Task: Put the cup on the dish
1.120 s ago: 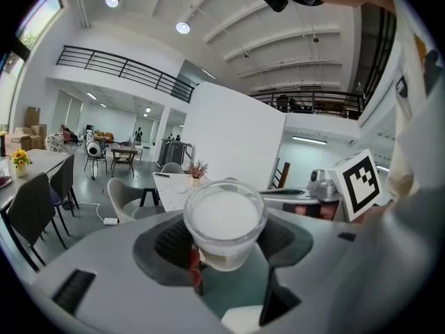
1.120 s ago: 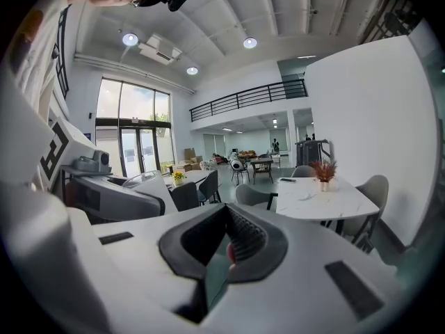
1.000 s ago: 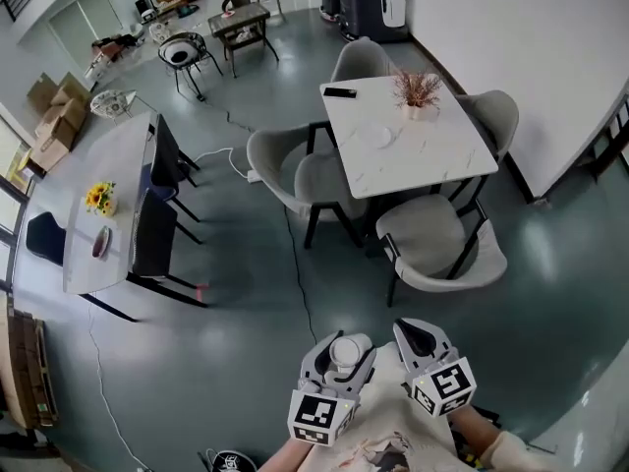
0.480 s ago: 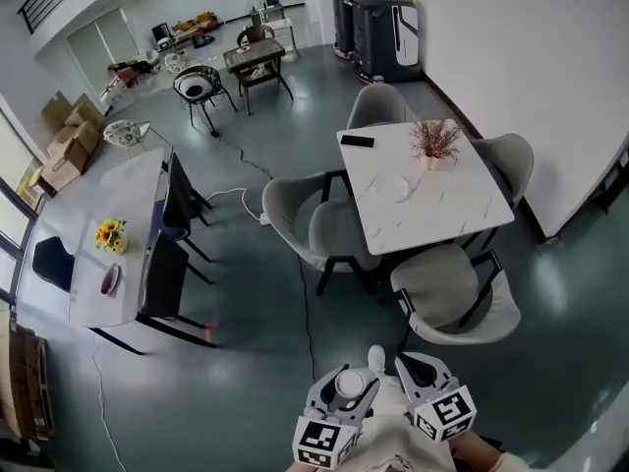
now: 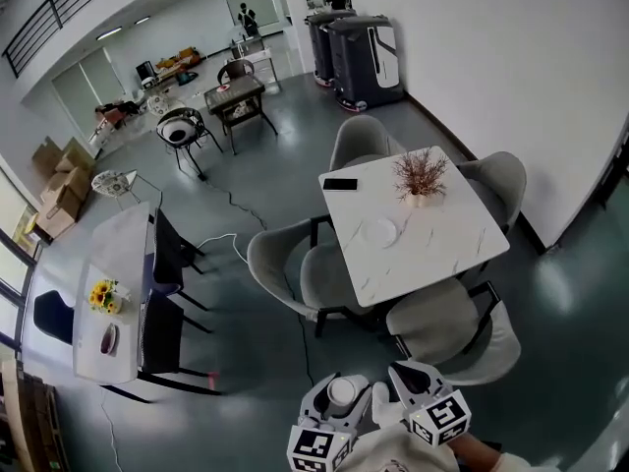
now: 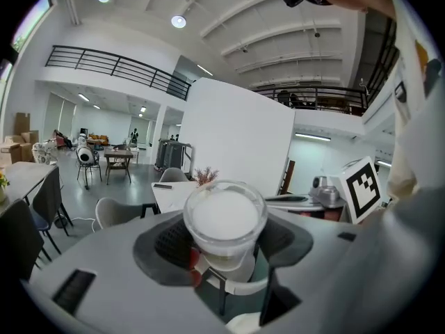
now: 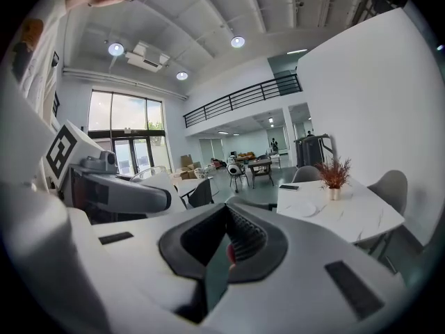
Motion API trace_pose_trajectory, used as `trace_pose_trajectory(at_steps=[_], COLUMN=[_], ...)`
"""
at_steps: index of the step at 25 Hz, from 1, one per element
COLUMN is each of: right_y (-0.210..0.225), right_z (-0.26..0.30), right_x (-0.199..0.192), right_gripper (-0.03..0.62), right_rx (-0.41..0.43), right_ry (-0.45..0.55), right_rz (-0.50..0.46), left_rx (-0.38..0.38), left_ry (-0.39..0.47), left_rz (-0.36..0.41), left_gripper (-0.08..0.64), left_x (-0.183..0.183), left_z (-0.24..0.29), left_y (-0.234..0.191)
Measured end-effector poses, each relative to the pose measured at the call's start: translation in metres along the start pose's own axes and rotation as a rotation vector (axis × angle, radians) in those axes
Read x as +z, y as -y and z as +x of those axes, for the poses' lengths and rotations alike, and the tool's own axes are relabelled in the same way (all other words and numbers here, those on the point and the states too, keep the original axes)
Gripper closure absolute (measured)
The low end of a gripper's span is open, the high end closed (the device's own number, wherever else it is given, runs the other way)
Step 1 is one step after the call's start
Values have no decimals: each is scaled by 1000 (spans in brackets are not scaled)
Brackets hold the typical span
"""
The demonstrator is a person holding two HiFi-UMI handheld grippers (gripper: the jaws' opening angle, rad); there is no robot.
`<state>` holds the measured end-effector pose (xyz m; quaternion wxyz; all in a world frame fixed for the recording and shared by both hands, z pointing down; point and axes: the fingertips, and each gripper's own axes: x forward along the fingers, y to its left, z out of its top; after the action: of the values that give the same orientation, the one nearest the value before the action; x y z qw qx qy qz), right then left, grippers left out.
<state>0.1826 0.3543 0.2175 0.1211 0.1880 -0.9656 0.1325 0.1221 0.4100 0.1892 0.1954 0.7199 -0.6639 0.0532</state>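
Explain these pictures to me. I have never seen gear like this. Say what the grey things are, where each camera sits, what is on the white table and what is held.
There is no robot here. A person holds two grey tools, each with two jaws that pinch. The wide picture comes from a camera on the person's head, looking down: the left gripper and the right gripper show at its bottom edge. The other two pictures come from cameras riding on each gripper, looking along its jaws. The left gripper is shut on a small pale cup. The right gripper's jaws are together with nothing between them. Across the floor stands a white table with a dish, a potted plant and a dark phone-like thing.
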Motion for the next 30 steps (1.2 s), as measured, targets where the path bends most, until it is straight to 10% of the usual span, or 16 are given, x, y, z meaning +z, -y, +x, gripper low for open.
trace_pose_trajectory(at_steps=[30], right_y=[135], right_z=[81], right_x=[24], right_gripper=[588], right_rx=[13], right_ry=[-10], right_rz=[47], left_rx=[95], left_ry=[-25], left_rz=[-100], left_gripper=[291], left_x=[37], left_z=[135], left_y=[-44])
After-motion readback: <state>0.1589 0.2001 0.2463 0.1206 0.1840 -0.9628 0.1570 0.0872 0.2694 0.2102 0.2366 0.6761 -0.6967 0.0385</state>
